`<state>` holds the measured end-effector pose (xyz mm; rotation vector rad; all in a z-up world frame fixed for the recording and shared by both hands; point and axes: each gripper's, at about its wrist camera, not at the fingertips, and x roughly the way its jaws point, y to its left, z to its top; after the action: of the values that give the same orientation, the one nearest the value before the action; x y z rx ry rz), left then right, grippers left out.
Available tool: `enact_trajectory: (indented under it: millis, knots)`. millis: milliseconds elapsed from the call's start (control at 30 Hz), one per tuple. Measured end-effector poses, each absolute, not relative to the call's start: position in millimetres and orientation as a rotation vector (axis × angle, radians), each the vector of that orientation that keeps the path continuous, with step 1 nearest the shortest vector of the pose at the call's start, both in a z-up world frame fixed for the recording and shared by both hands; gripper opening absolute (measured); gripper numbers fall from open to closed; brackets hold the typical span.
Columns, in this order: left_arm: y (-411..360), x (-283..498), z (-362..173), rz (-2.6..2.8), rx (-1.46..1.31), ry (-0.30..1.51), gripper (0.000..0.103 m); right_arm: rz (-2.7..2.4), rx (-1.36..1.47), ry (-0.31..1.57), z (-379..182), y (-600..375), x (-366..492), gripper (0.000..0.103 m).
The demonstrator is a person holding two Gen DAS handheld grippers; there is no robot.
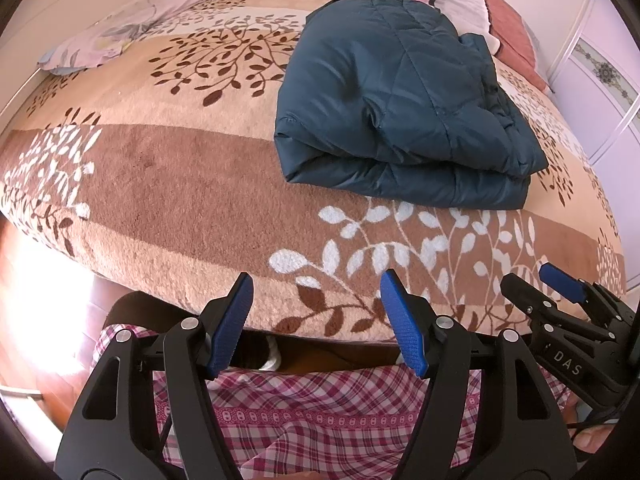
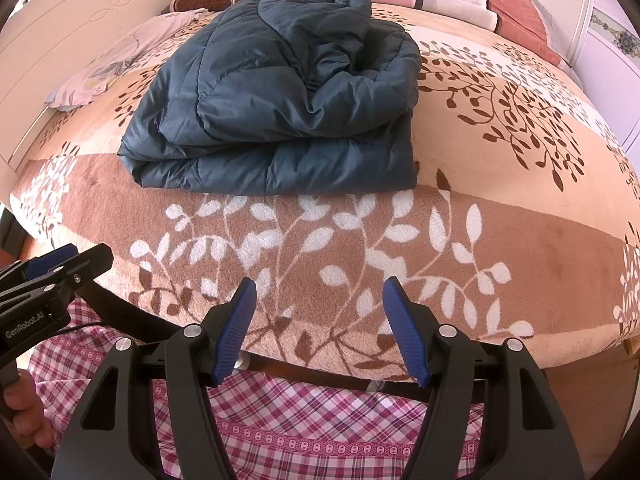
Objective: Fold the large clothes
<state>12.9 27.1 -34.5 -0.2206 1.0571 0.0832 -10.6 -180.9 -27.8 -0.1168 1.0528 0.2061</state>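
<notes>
From the left wrist, the left claw (image 1: pixel 316 320) gapes empty at the bed's (image 1: pixel 160 216) edge, well short of the folded teal quilted jacket (image 1: pixel 400 112); from the right wrist, the right claw (image 2: pixel 318 328) spreads empty too; the jacket (image 2: pixel 280 120) looks finished, in 2 layers, so both hang back.

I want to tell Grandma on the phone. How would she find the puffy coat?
Look at the big bed with the brown leaf blanket. In its middle lies a folded jacket. It alone is dark blue and quilted; the pillows behind are pink and colourful.
</notes>
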Motion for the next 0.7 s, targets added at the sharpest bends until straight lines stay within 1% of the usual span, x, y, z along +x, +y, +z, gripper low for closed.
enact_trajectory:
  millis: [700]
  knots:
    - [28.4,11.5,-36.1,0.087,-0.226,1.053,0.066,0.205,-0.122,1.051,-27.8,-180.5,-10.7,0.065]
